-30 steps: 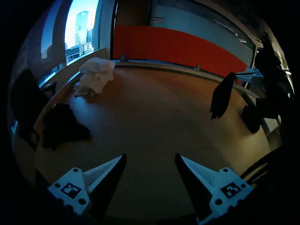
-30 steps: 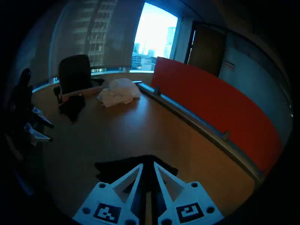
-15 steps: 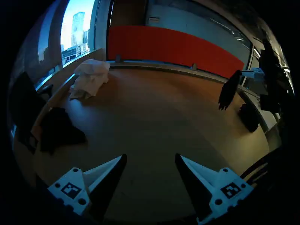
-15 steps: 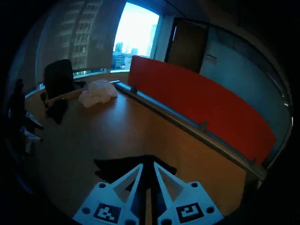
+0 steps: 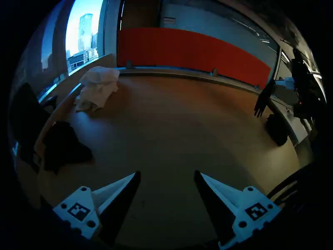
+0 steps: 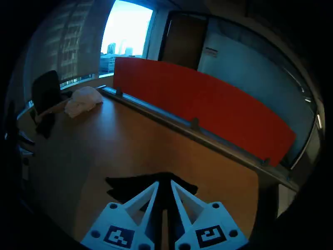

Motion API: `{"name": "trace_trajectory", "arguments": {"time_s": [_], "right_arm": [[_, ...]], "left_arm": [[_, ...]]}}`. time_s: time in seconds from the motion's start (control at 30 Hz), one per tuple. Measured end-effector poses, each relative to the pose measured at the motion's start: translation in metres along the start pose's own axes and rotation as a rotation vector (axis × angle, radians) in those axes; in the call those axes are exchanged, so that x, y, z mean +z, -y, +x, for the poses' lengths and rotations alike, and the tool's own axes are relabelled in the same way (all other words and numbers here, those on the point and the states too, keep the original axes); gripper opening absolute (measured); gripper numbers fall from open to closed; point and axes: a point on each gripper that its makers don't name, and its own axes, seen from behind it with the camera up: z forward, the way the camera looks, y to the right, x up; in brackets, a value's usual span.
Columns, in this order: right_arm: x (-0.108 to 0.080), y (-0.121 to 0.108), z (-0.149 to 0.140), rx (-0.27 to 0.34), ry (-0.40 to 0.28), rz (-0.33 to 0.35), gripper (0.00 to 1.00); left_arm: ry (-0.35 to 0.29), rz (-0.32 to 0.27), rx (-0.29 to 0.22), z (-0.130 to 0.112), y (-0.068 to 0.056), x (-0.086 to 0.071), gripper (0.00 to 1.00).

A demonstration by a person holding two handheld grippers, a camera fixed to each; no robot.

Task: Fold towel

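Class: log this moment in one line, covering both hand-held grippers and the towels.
left hand-held gripper: open, over table | right hand-held gripper: shut on dark towel | white towel pile: on table by window

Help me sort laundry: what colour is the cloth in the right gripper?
Black: a limp black fabric towel, clearest in the right gripper view.
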Motion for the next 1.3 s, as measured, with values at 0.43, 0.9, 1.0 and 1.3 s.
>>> {"name": "trace_trajectory", "arguments": {"time_s": [0.43,0.9,1.0,1.3], "right_arm": [[-0.007,-0.071,-0.021,0.023,0.047,-0.076,0.04],[-0.016,-0.120,-0.046,0.062,0.088,-0.129,0.04],[-0.017,-0.126,-0.052,0.065,0.098,-0.136,0.04],[-0.029,-0.136,-0.065,0.090,0.106,-0.154,0.04]], "left_arm": [[0.014,0.000,0.016,0.004,-0.010,0.007,0.95],[0.024,-0.005,0.039,0.009,-0.020,0.011,0.95],[0.025,-0.006,0.042,0.011,-0.022,0.012,0.96],[0.026,-0.011,0.052,0.013,-0.027,0.012,0.95]]}}
